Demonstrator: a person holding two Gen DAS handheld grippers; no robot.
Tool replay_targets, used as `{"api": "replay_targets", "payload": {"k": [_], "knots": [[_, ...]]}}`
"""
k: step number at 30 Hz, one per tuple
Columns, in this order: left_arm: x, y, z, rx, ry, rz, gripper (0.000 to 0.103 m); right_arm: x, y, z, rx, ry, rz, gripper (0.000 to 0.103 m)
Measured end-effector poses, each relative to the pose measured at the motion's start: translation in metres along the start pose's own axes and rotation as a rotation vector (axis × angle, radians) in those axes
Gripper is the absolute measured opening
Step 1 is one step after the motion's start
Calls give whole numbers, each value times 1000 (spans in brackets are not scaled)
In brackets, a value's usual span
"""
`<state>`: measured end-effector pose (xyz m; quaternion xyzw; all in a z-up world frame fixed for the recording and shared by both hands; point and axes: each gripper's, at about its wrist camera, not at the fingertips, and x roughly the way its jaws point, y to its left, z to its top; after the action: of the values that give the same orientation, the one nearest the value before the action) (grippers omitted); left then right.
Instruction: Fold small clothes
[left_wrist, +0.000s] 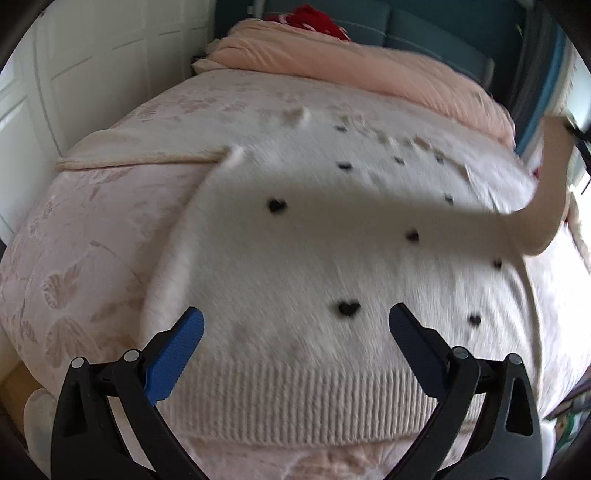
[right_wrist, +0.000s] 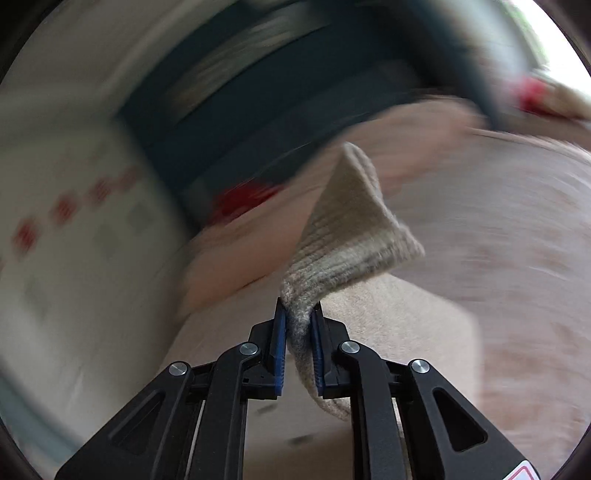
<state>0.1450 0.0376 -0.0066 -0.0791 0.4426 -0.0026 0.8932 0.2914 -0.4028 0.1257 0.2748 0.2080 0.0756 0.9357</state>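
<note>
Sweater (left_wrist: 295, 240), cream with small black hearts, lies flat on the pink bedspread (left_wrist: 81, 221), ribbed hem toward me. My right gripper (right_wrist: 299, 325) is clamped on the ribbed cuff (right_wrist: 351, 221) of the sleeve (left_wrist: 546, 184), lifted at the sweater's right edge; my left gripper (left_wrist: 295, 325) hovers above the hem, pads apart, holding nothing. The sleeve fold seems underway: next, carry the cuff across the sweater's chest. Beyond the sweater lie a peach duvet (left_wrist: 351, 70), something red, blurred, and white cupboard doors (left_wrist: 74, 55).
</note>
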Motion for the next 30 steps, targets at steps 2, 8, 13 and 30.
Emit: {"api": "replay_targets", "payload": {"k": [2, 8, 13, 30], "knots": [[-2, 9, 10, -33, -19, -16, 98, 49, 67, -26, -112, 122, 99, 21], [13, 29, 64, -119, -22, -127, 98, 120, 115, -132, -181, 376, 115, 41], [71, 33, 118, -217, 23, -258, 98, 71, 28, -167, 54, 373, -47, 52], [172, -15, 192, -322, 13, -373, 7, 42, -125, -126, 543, 109, -63, 7]]}}
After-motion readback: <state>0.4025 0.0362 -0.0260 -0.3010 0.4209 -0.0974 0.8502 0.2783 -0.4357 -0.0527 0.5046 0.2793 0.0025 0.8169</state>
